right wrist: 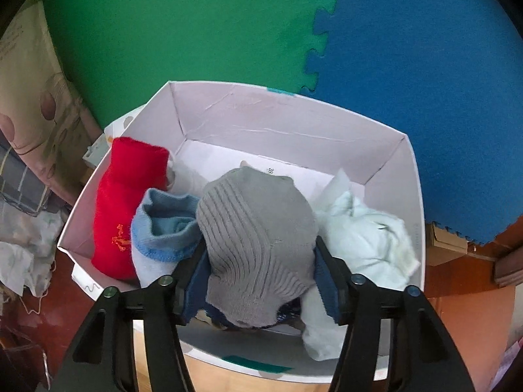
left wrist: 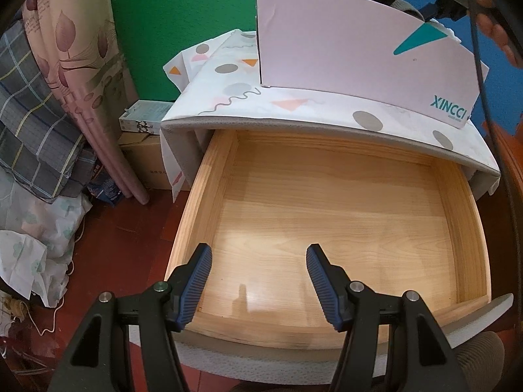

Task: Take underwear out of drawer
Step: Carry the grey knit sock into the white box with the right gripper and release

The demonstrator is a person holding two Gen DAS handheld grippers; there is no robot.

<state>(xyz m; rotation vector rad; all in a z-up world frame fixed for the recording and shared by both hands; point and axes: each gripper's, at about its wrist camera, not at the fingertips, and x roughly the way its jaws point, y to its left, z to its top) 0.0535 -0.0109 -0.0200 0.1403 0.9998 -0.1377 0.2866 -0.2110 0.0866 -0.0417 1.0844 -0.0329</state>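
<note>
So the left gripper (left wrist: 259, 254) just hangs over the pulled-out wooden drawer (left wrist: 327, 215) at the bottom of its frame, jaws about halfway apart with nothing between them, and the drawer floor looks bare. The right gripper (right wrist: 260, 261), low centre in its own view, sits over the white box (right wrist: 294, 117), with a grey ribbed knit piece (right wrist: 258, 228) bunched between its blue pads (right wrist: 327, 281). Can't tell if they're actually squeezing it. Red (right wrist: 127, 202), blue (right wrist: 163, 228) and pale (right wrist: 366, 238) garments lie in the box around it.

The grey knitted garment (right wrist: 258, 245) hides darker fabric beneath it, too covered to identify.
</note>
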